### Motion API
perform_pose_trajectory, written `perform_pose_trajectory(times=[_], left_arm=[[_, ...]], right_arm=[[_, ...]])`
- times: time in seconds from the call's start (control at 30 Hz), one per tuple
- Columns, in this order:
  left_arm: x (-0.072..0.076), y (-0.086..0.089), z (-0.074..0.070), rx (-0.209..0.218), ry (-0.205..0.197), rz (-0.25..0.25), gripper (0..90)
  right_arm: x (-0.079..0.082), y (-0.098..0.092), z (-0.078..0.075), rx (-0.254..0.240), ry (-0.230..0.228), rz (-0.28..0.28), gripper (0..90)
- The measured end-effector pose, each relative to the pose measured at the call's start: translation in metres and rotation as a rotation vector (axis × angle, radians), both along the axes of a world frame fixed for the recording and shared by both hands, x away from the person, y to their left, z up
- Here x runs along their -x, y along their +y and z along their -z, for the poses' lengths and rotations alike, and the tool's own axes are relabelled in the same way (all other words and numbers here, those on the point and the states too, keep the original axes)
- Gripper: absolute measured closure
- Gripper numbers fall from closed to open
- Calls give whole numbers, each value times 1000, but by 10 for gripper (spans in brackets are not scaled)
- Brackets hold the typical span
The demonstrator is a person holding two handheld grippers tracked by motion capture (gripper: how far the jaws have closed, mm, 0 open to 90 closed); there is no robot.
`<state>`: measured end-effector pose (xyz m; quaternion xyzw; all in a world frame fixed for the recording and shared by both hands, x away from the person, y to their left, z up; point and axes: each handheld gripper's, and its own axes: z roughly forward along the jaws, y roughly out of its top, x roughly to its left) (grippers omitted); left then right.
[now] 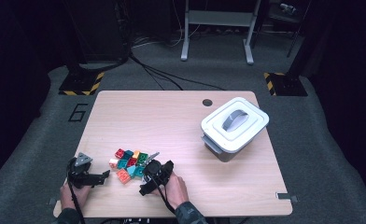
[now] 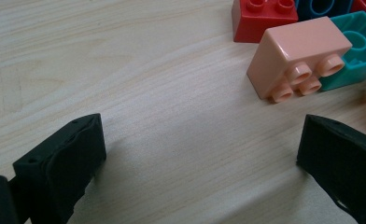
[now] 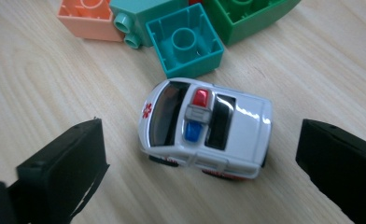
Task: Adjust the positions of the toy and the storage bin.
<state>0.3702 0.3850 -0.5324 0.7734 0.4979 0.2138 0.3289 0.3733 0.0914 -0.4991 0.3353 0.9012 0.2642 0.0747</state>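
A white toy ambulance (image 3: 204, 128) with a red and blue roof light stands on the wooden table (image 1: 172, 121). My right gripper (image 3: 200, 140) is open, one jaw on each side of the toy and neither pad touching it. Just beyond it lie a teal brick (image 3: 186, 42), a green brick (image 3: 246, 14) and a pink brick (image 3: 87, 16). In the high view the right gripper (image 1: 148, 170) hovers at the near edge of the brick pile (image 1: 130, 163). My left gripper (image 2: 200, 140) is open over bare wood, with a pink brick (image 2: 298, 56) ahead to its right.
A white lidded box (image 1: 235, 126) with a grey handle sits at the table's right. A round cable hole (image 1: 207, 102) is near the far edge. Red (image 2: 260, 18) and teal (image 2: 358, 37) bricks lie behind the pink one.
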Motion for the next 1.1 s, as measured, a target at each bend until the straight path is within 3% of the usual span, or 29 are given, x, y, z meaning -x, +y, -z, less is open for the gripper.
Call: perform_pose_trajectory(times=[0.2,0.37,0.83,1.1], left_arm=[[0,1,0,-7,-2,5,9],[0,0,0,-6,-1,5,9],[0,1,-2,-7,15,10,10],[0,0,0,4,-3,-4,9]], right_arm=[[-2,-22,-14,-70,20,33,0],[-5,-45,-29,-75,22,72,0],[-19,-98,-72,-117,-57,192,0],[-32,-133,-117,-146,-152,320,0]])
